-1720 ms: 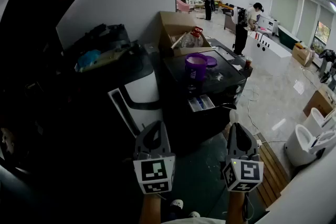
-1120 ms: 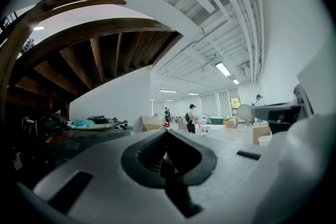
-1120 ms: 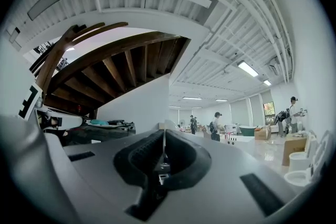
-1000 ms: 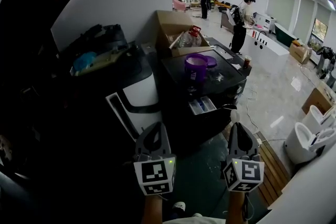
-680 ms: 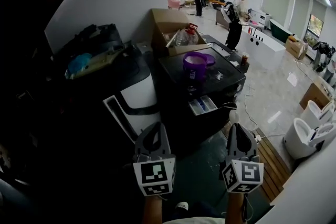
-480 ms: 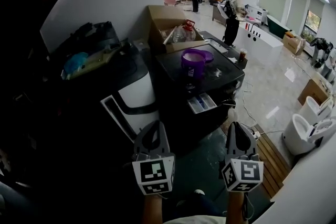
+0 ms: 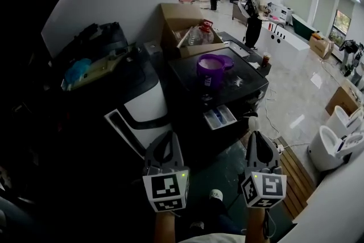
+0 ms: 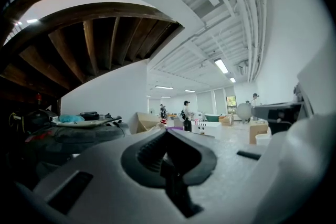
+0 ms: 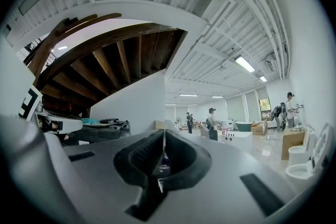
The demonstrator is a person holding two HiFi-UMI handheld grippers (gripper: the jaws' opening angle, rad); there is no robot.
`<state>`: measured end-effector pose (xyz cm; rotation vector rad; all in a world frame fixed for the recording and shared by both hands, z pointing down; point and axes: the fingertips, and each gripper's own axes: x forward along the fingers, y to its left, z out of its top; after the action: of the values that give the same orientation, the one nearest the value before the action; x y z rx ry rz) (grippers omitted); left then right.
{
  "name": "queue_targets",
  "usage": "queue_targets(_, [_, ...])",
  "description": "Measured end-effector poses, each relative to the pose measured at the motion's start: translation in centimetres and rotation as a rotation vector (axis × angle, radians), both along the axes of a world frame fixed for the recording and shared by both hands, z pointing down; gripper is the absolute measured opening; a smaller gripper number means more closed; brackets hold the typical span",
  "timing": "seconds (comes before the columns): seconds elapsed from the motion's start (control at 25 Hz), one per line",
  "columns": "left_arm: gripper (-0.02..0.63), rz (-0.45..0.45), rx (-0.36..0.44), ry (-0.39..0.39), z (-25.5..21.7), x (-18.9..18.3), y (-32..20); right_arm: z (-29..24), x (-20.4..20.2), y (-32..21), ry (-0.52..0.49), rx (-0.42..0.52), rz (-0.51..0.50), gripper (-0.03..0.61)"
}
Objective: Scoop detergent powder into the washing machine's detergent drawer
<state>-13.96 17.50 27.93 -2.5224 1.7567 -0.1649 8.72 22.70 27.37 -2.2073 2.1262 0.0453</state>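
Purple tub (image 7: 211, 70) atop the washing machine (image 7: 187, 75) — left claw (image 7: 165, 140) and right claw (image 7: 257, 140) (both empty) pressed together.

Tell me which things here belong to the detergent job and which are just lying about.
For the job:
- purple tub on the washing machine
- open detergent drawer
- left gripper and right gripper, fingers together, holding nothing

Lying about:
- cardboard box with bottles
- bags on the neighbouring machine
- white toilets

Purple detergent tub (image 7: 211, 70) upright atop black washing machine (image 7: 245, 80), detergent drawer (image 7: 220, 118) below pulled out.
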Motion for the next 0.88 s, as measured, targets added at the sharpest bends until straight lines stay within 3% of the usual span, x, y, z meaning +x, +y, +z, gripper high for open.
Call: queue_targets(0.88, [0.002,-0.182,0.009,-0.019,-0.9,7.2,-18.6,-0.9,10.0,-22.5,0.006,-0.007,-0.158,0.021])
